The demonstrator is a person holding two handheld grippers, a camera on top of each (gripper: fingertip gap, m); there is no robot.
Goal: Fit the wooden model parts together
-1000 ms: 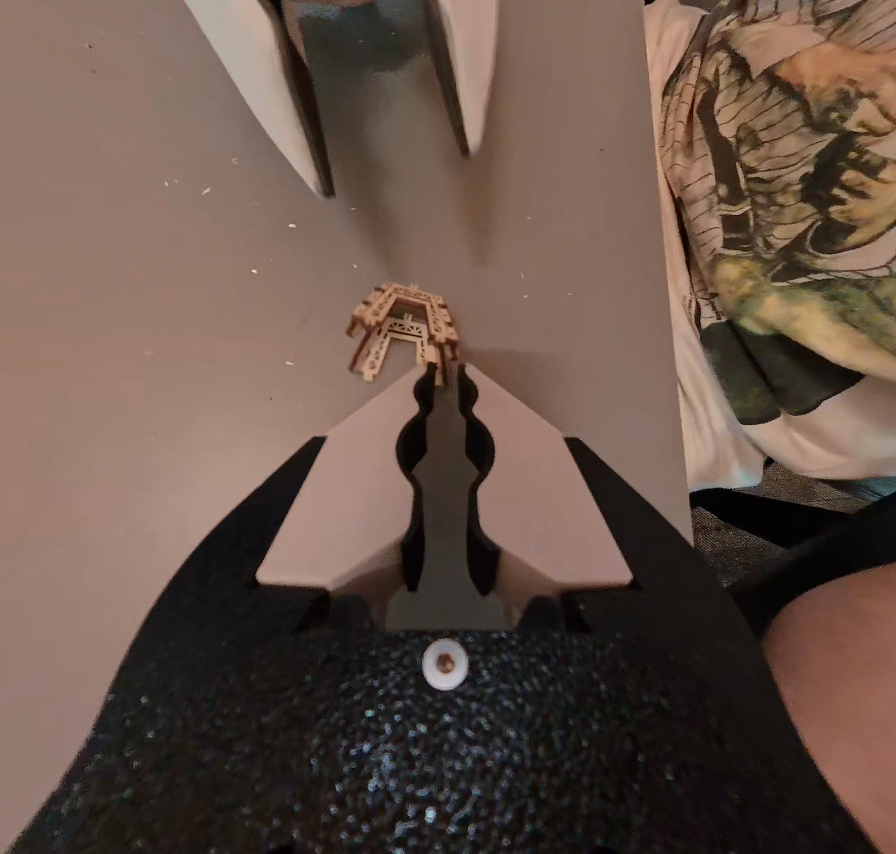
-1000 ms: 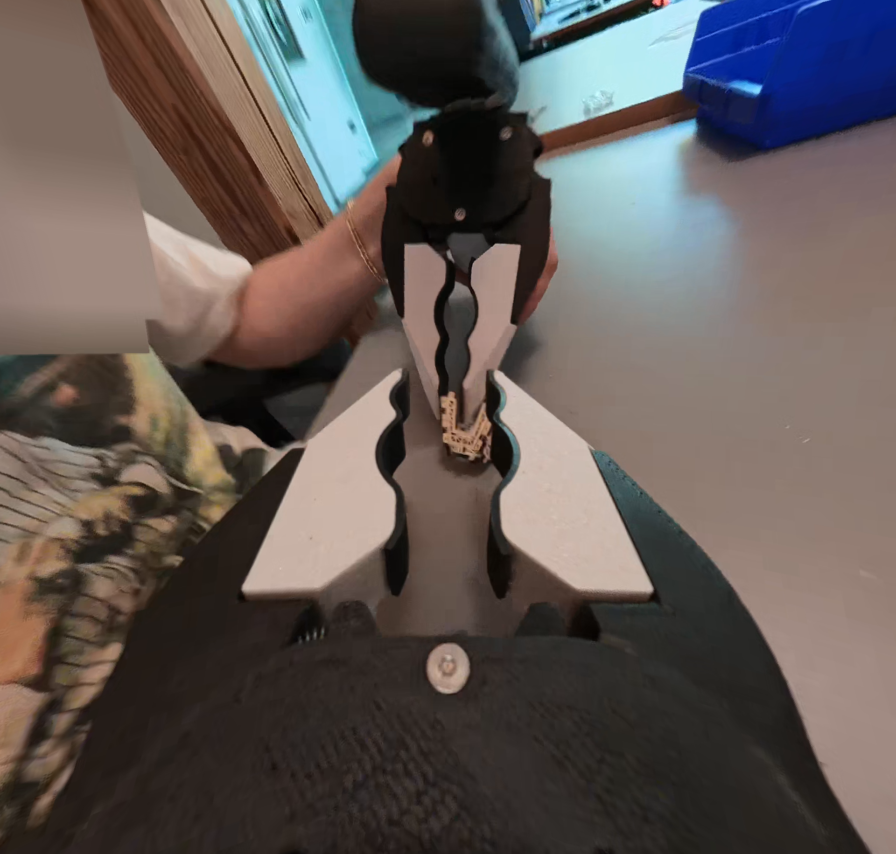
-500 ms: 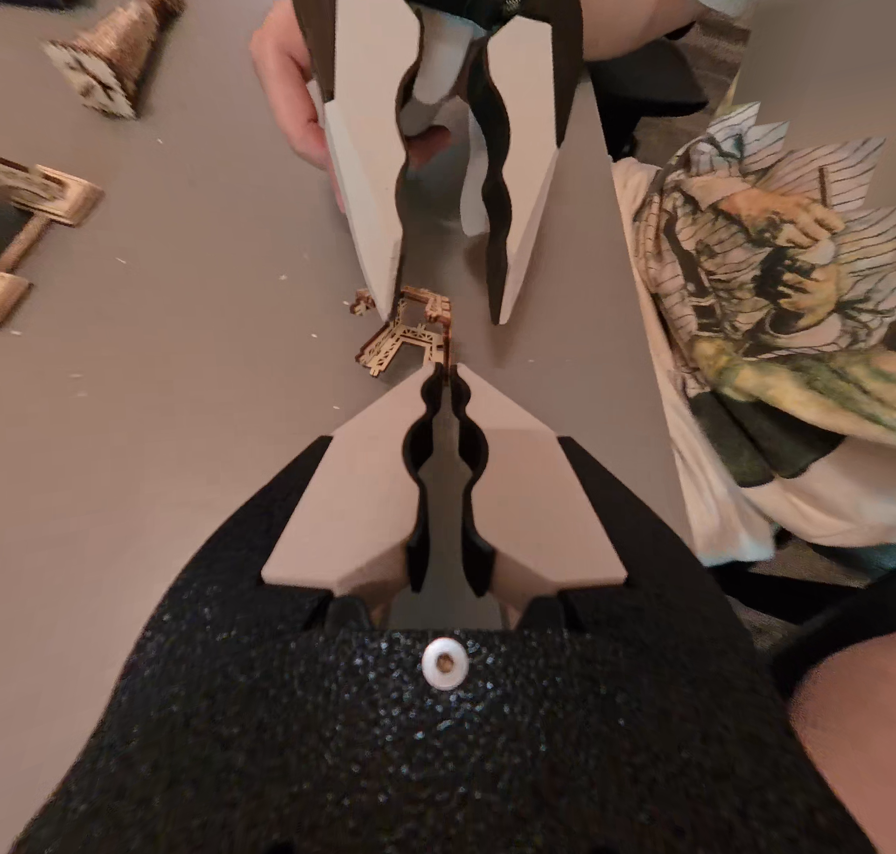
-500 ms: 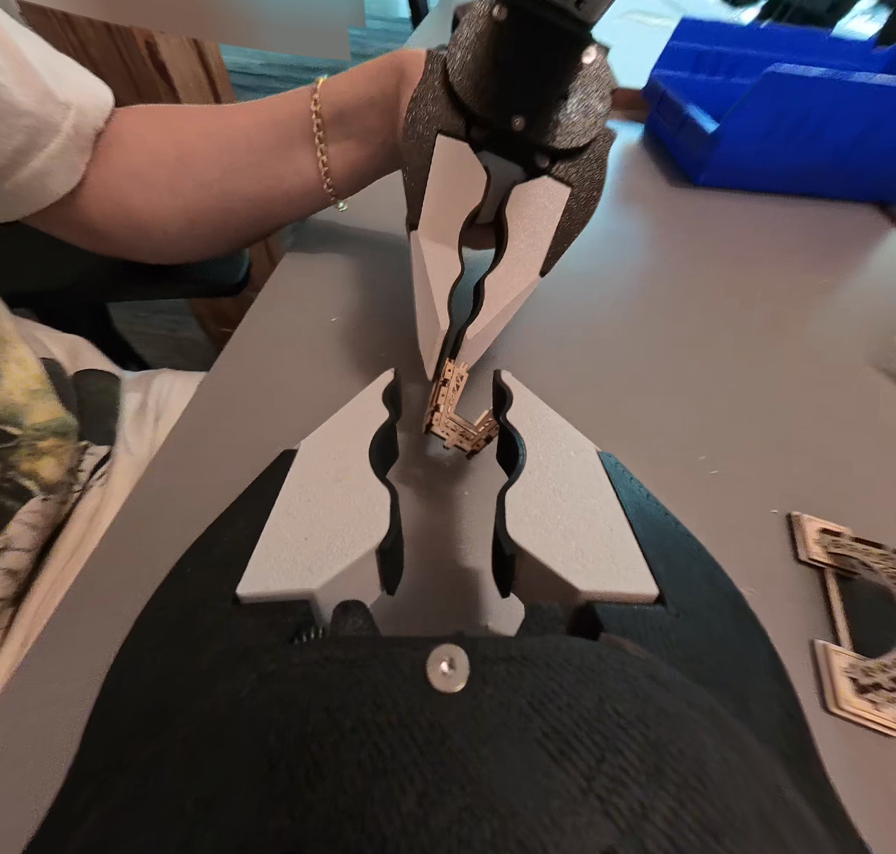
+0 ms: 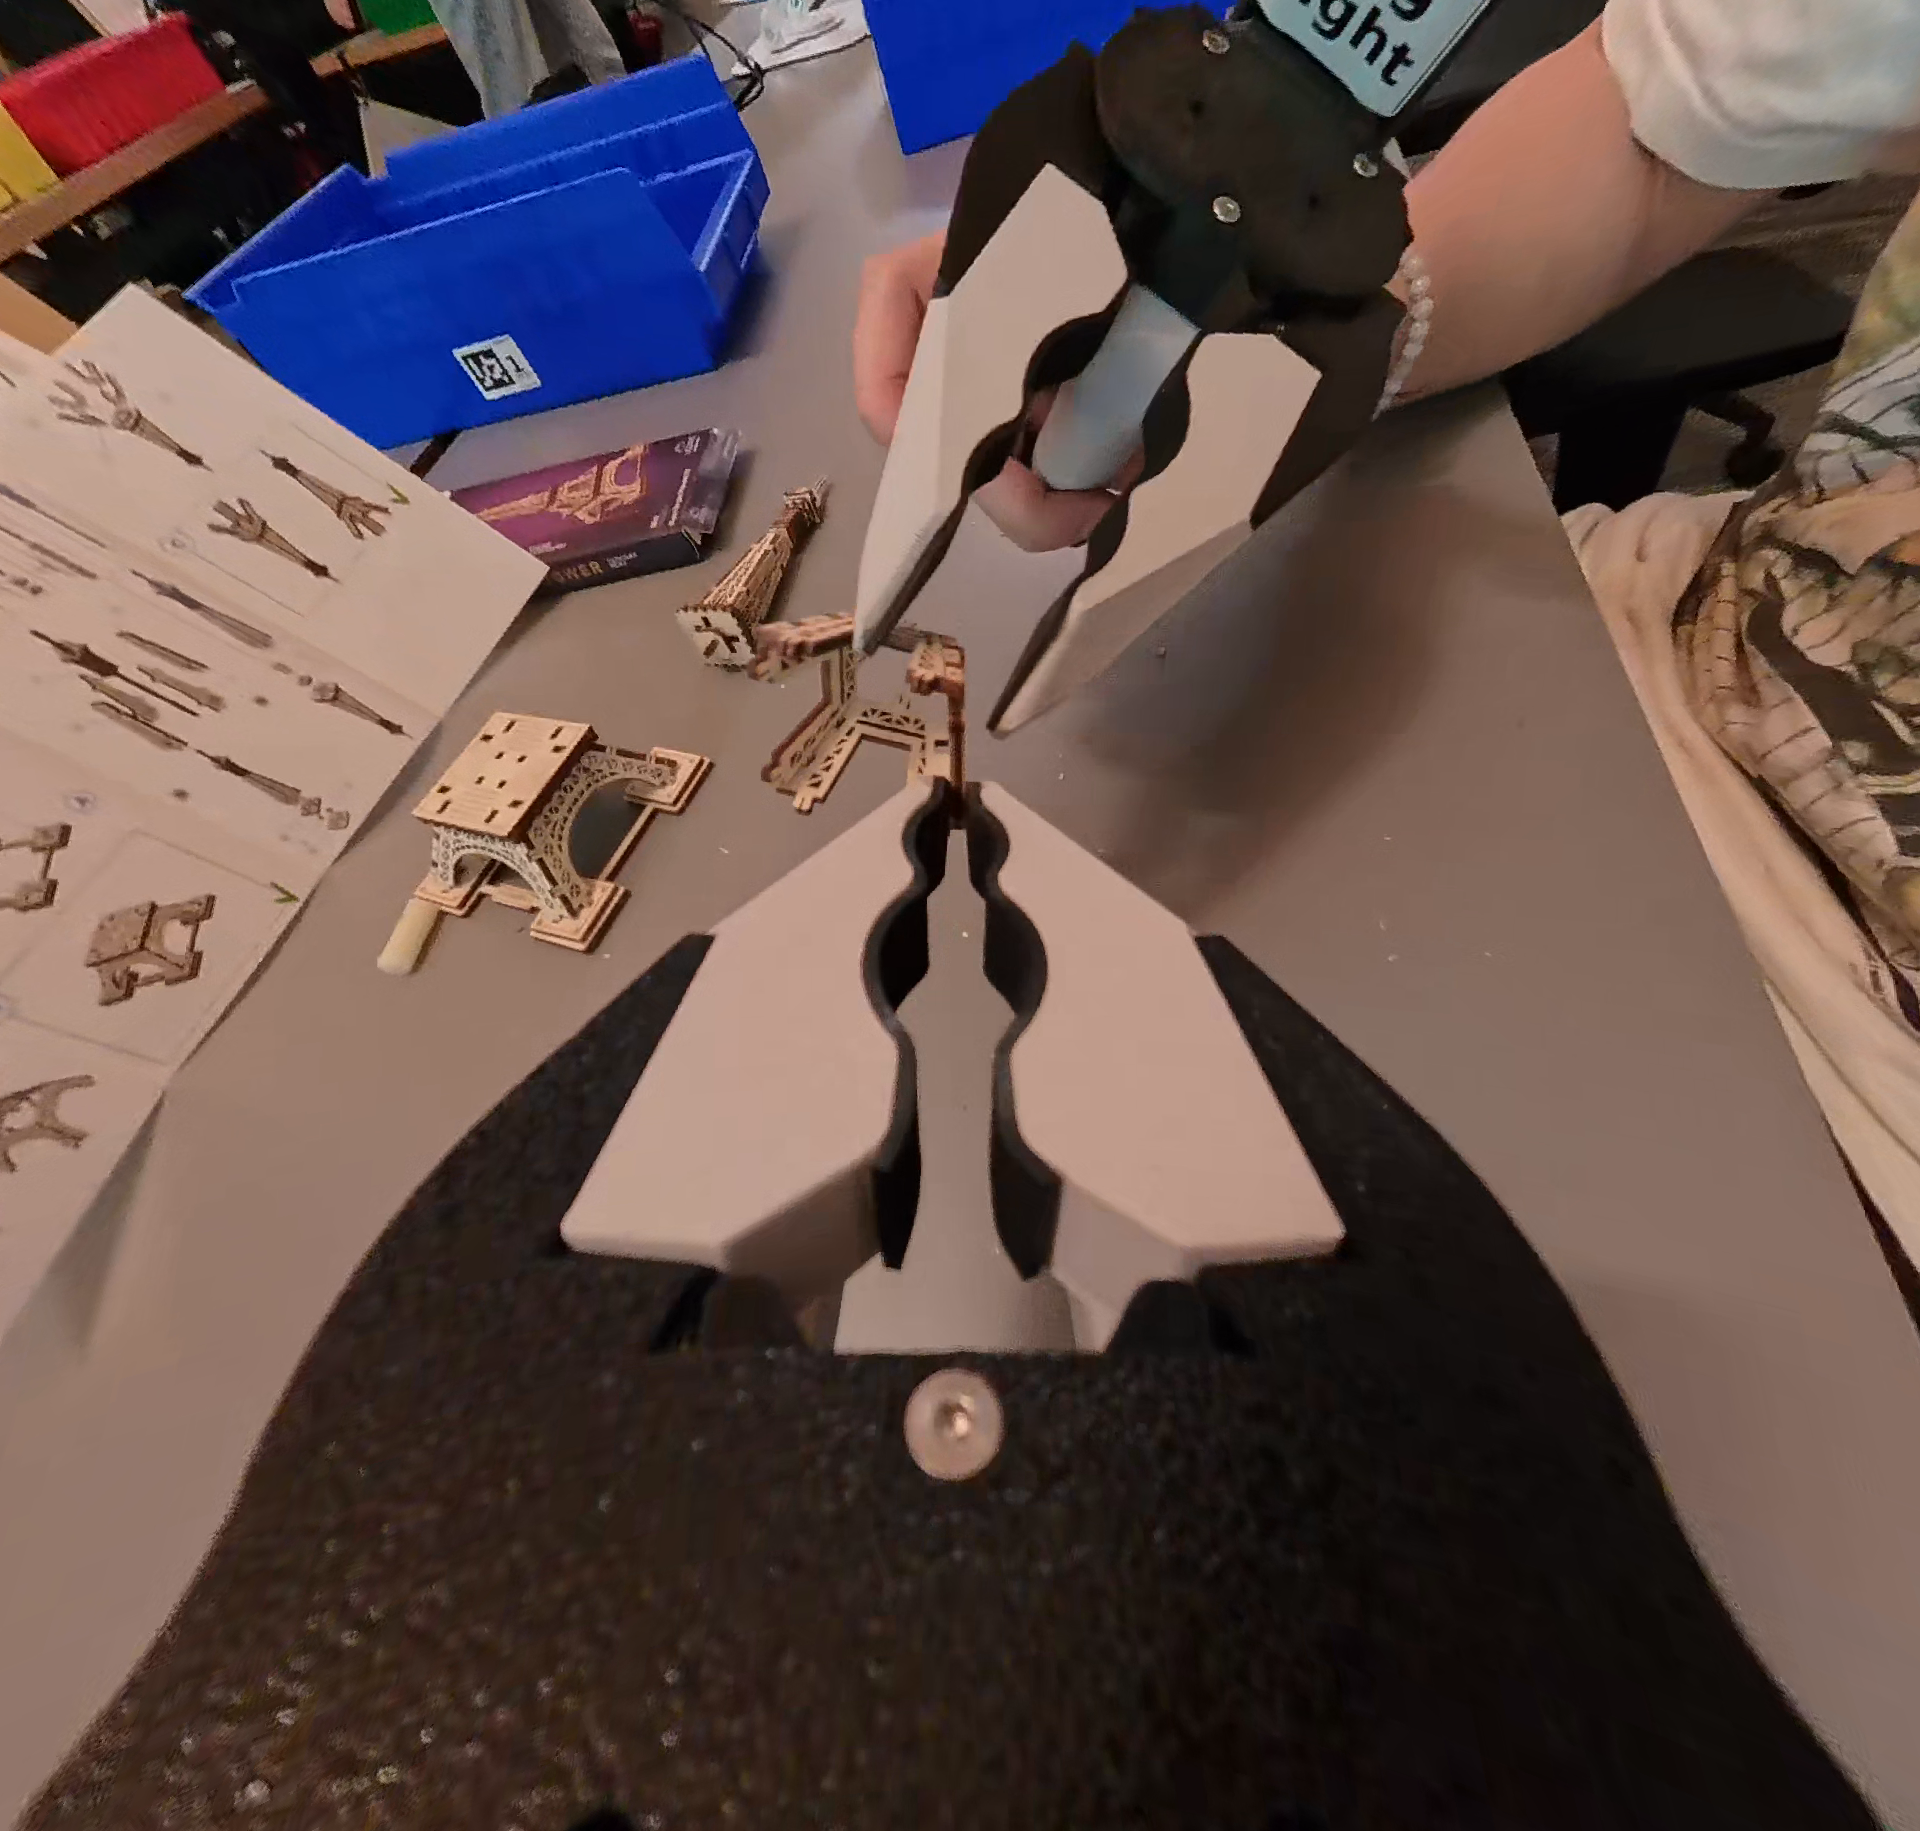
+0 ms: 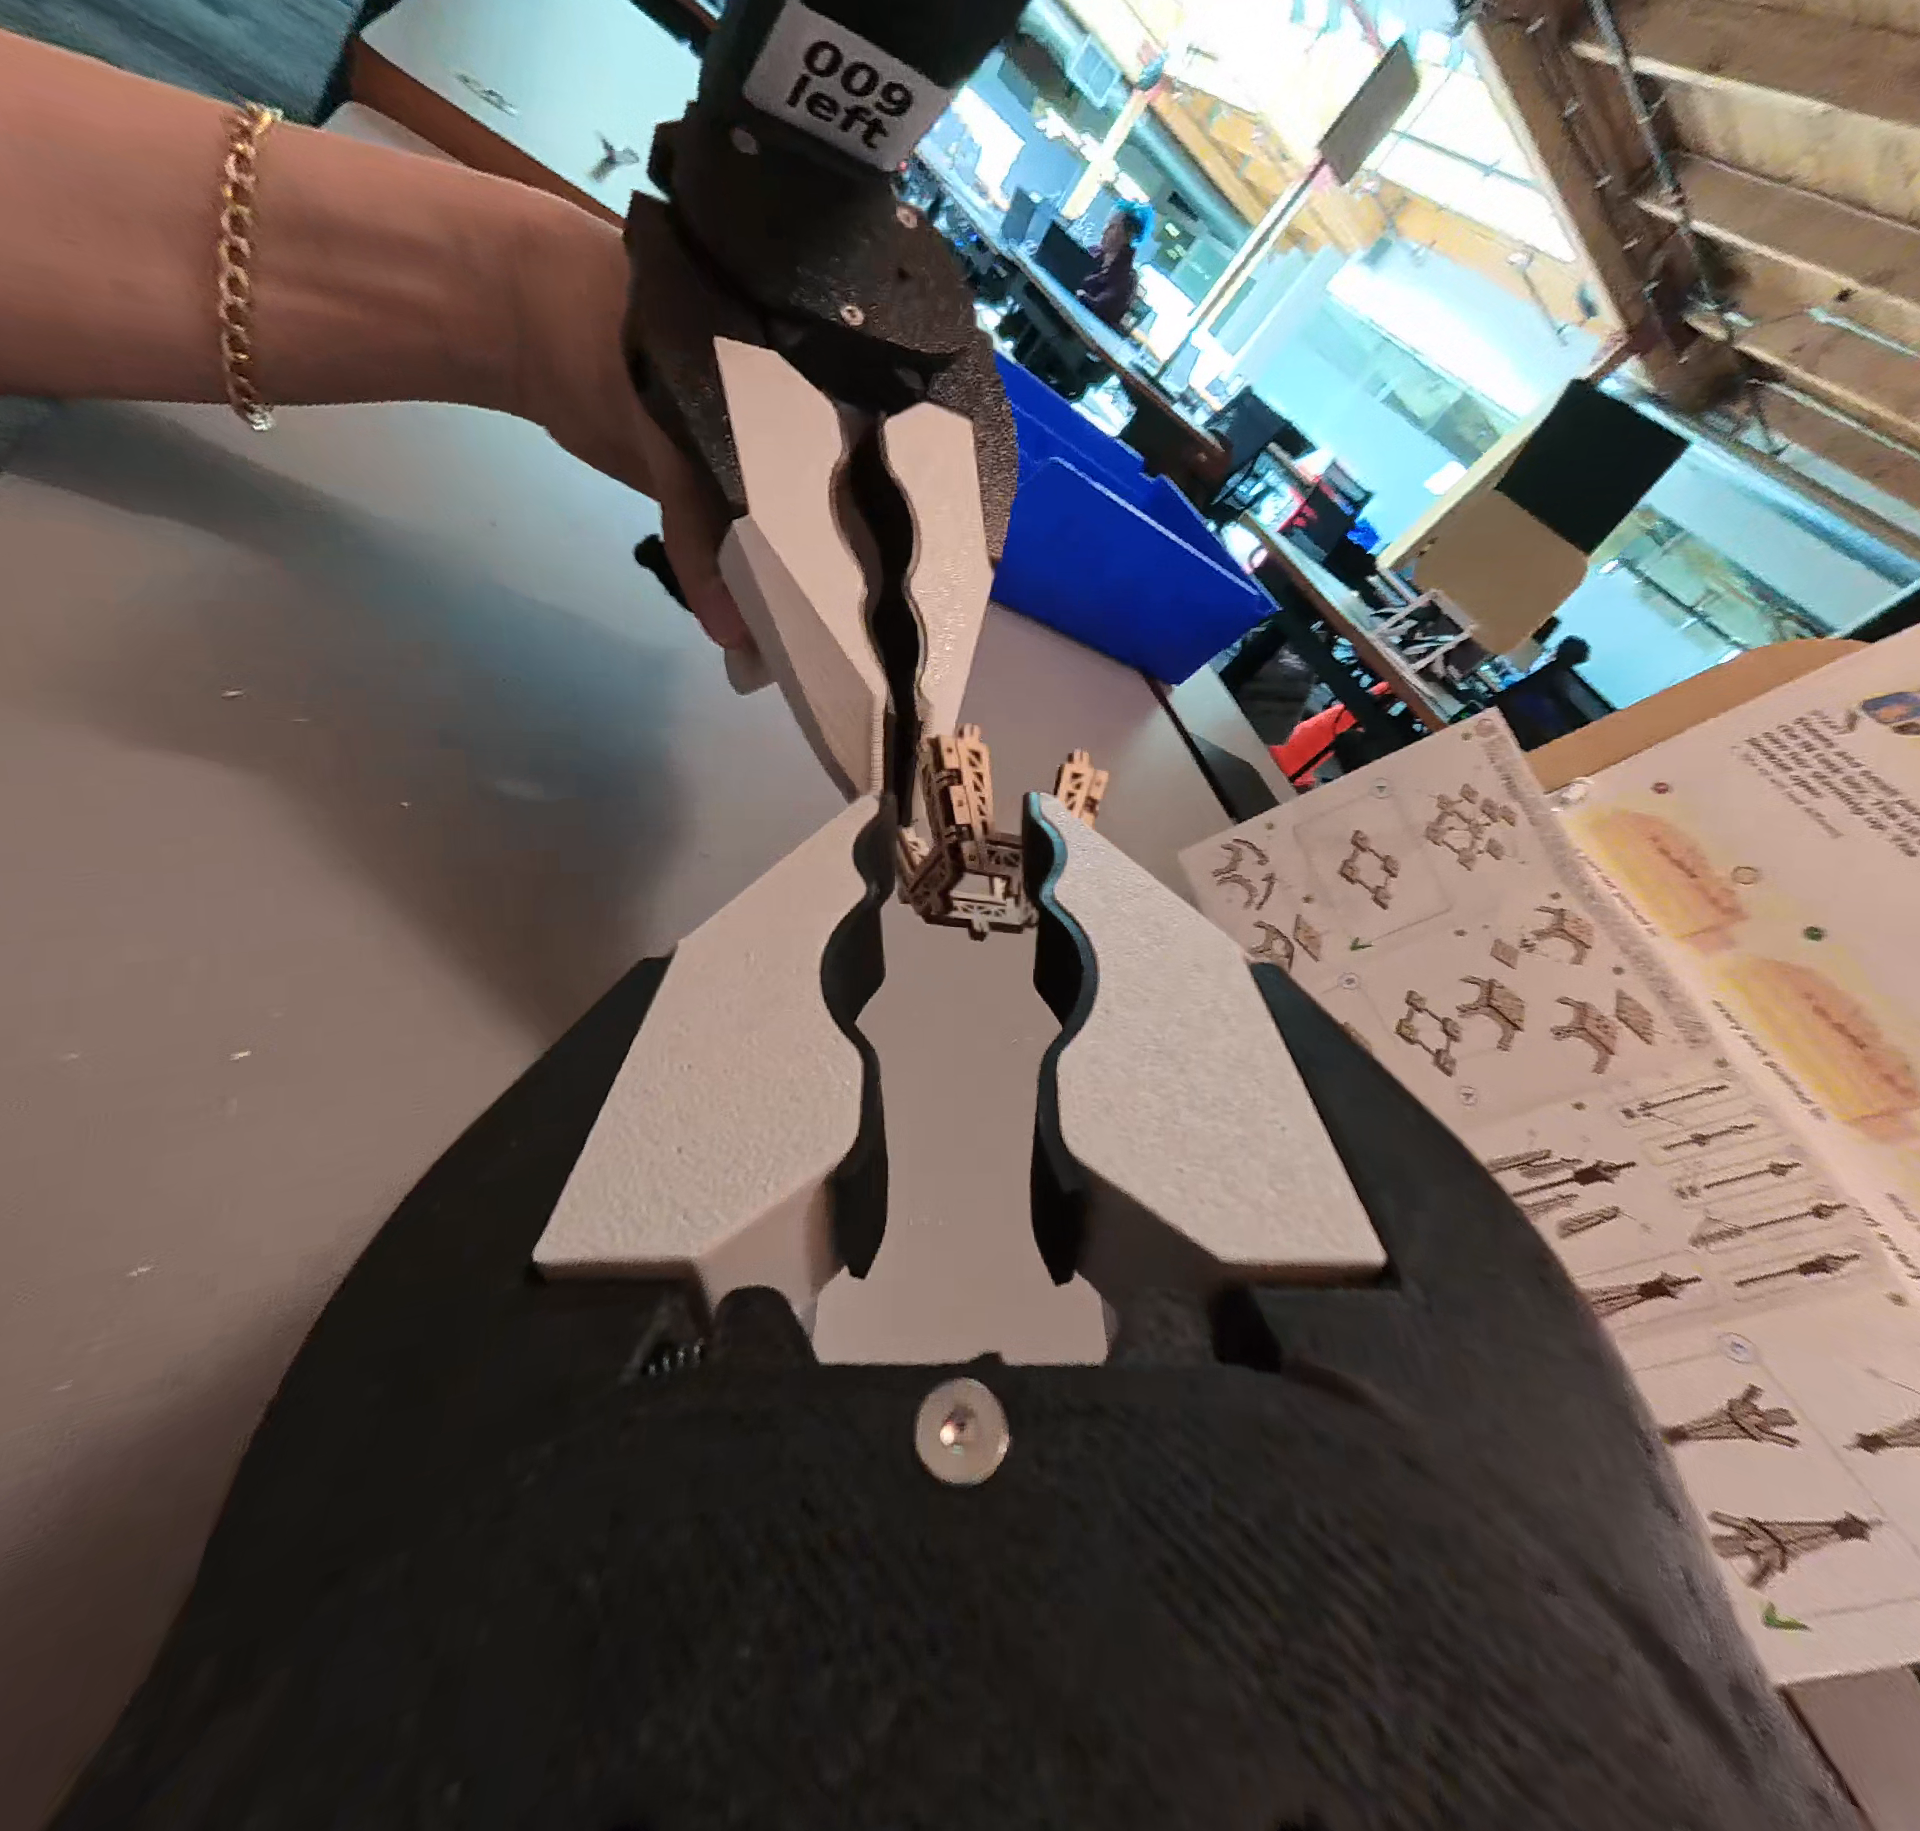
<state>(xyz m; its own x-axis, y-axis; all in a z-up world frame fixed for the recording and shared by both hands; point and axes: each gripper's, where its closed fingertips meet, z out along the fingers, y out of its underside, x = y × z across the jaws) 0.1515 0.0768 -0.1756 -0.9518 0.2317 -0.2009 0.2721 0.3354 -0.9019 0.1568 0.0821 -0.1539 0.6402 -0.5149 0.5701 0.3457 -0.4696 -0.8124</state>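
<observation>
left wrist view shows the left tongs (image 5: 951, 794) nipped shut on one leg of the small lattice frame (image 5: 868, 716), held just above the worktop (image 5: 1299, 825). the right tongs (image 5: 925, 685) stand spread around its far side, gripping nothing. looks like the aligning step; next they'd need to close gently on the loose side and press the joint home.

Grey table (image 5: 1299, 846): blue bins (image 5: 499, 275), instruction sheets (image 5: 156, 638) (wooden parts (image 5: 540, 825) alongside)
</observation>
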